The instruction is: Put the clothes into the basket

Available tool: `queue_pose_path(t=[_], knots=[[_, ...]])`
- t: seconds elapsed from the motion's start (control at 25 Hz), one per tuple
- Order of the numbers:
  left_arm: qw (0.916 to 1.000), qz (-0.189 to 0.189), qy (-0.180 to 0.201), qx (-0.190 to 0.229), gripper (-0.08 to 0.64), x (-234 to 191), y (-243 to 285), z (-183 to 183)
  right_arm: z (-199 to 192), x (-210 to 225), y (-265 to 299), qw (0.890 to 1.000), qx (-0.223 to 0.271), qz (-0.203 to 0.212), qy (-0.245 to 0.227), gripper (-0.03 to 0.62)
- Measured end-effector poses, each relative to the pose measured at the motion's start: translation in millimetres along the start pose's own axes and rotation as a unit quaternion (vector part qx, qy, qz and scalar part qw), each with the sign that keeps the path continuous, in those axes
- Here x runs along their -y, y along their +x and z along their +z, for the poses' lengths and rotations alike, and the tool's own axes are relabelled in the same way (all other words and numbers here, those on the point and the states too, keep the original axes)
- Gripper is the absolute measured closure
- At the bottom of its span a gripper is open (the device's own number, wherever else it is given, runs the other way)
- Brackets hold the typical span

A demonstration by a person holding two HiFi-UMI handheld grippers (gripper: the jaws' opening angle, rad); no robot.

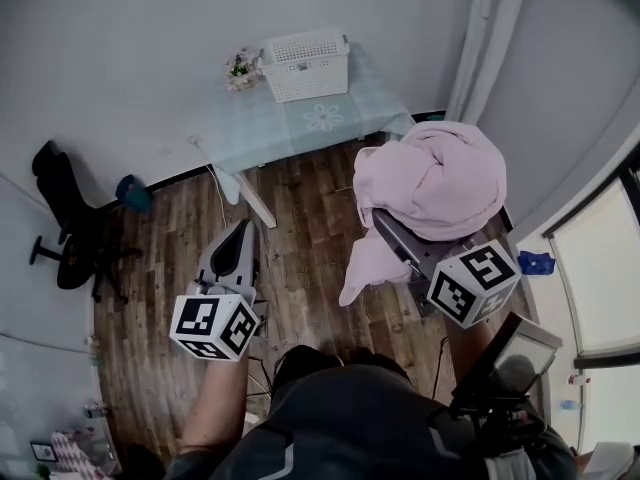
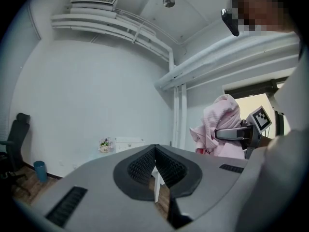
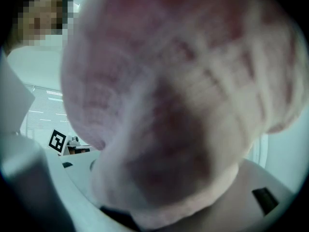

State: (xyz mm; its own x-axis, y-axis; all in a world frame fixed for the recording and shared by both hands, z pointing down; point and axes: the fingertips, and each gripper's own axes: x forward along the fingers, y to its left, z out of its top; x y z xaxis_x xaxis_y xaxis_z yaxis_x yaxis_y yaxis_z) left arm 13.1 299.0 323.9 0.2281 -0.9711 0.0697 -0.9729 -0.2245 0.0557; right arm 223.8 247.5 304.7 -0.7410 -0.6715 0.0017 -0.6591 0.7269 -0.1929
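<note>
A bulky pink garment hangs over my right gripper, which is shut on it; the jaws hold a thick wad of cloth and the fingertips are buried in it. That cloth fills the right gripper view. The left gripper view shows the same bundle off to the right, at about the left gripper's height. My left gripper is held over the wooden floor, shut, with nothing between its pads. The white slatted basket stands on a small table ahead, by the wall.
A small flower pot sits beside the basket on the table's pale cloth. A black office chair and a blue bin stand at the left. White pipes run up the corner at the right.
</note>
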Motion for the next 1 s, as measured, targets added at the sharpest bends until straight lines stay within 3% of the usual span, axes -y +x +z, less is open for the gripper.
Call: queue_pose_path(t=[0.32,1.0], knots=[[0.9999,-0.013,0.001,0.007,0.551,-57.9,114.9,2.9,-0.6,67.5,112.9,1.0,-0.005,0.007,0.012,0.261],[0.9969,-0.077,-0.002,0.019,0.551,-214.2,230.6,28.6,16.8,81.8,313.0,0.999,-0.009,-0.027,0.015,0.261]])
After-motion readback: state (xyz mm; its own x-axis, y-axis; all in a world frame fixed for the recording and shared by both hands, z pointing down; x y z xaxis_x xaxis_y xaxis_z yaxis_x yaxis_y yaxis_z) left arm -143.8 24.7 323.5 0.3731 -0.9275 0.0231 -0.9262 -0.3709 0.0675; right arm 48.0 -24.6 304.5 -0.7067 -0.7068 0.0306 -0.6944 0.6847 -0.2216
